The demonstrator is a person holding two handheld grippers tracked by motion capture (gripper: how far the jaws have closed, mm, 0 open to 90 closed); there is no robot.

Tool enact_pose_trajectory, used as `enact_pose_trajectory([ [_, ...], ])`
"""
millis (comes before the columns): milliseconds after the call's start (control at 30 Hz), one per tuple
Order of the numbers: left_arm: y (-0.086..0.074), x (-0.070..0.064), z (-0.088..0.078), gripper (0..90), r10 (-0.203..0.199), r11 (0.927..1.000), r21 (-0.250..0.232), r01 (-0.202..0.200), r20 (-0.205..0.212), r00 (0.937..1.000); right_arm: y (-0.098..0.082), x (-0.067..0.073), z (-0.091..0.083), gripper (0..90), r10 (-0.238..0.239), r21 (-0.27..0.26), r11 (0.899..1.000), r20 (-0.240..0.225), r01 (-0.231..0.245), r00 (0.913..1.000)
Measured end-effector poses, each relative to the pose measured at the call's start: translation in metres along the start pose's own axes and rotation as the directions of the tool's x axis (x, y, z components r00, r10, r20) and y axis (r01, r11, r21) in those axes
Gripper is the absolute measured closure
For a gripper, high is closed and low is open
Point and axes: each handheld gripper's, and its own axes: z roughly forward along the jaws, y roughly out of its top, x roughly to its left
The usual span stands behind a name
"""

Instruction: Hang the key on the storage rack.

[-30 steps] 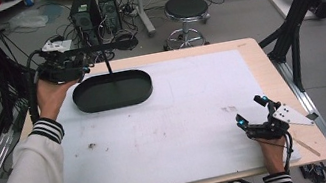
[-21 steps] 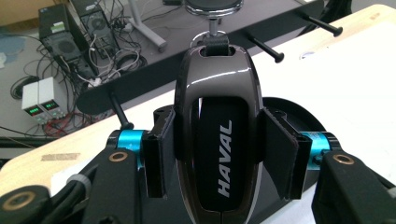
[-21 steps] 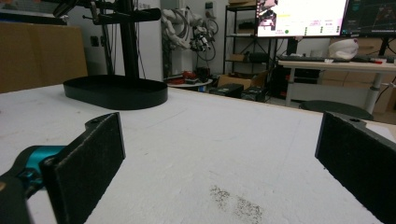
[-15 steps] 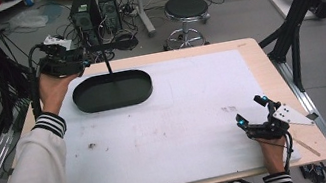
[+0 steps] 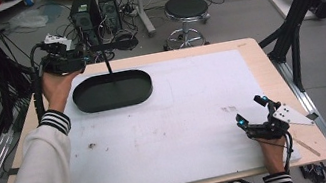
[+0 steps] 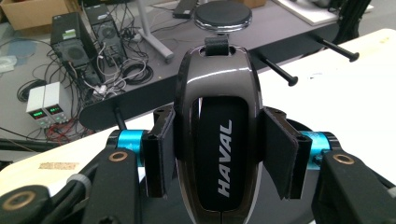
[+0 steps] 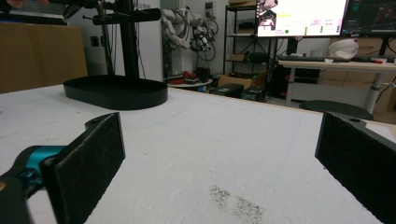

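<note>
- While your left gripper (image 6: 219,154) hangs past the table's far-left corner, its pads are clamped on a glossy dark HAVAL key fob (image 6: 218,135), one pad on each long side.
- In the left gripper view the fob's long axis runs straight away from the camera, between the jaws; strap-loop end points out toward the floor and the round stool (image 6: 222,14), lettered face up, logo reading along that axis.
- High view: your left hand (image 5: 59,84) holds that gripper (image 5: 64,60) raised, just beyond the far-left end of the black oval tray (image 5: 112,91). The fob itself is too small to make out there.
- The tray's thin upright post carries horizontal pegs; in the left gripper view two pegs (image 6: 280,72) stick out just right of the fob's far end, not touching it.
- Your right gripper (image 5: 252,115) sits low at the near-right of the table, jaws wide apart, nothing between the pads (image 7: 95,156).
- Surface: white sheet (image 5: 166,121) over a light wood table (image 5: 267,60), scuffed, with a small dark speck patch (image 7: 233,203) ahead of the right gripper.
- Room: grey floor, two PC towers (image 5: 95,7) and loose cables beyond the far edge, cardboard boxes, black frame struts on both sides; the right gripper view shows a lit monitor (image 7: 301,16) on a desk.
</note>
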Motion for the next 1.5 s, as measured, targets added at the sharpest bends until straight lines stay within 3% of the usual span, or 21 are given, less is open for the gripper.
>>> enact_pose_trajectory([
  [333,-0.001,-0.001,0.005,48.7,-0.011,0.9999,-0.013,0.011,-0.029,0.9995,0.0,0.0,0.0,0.4,-0.003,-0.002,1.0,0.0,0.003,1.0],
  [733,-0.004,-0.007,0.013,48.6,-0.002,0.999,0.044,0.005,-0.055,0.9985,0.0,0.0,0.0,0.4,0.002,0.005,1.0,-0.003,-0.002,1.0],
  [967,-0.021,-0.005,0.018,48.6,-0.029,0.9966,0.074,0.034,-0.064,0.9975,0.0,0.0,0.0,0.4,0.003,0.005,1.0,-0.003,-0.003,1.0],
  [1500,-0.042,-0.003,0.022,48.6,-0.028,0.9927,0.115,0.037,-0.076,0.9967,0.0,0.0,0.0,0.4,0.002,0.005,1.0,-0.003,-0.002,1.0],
])
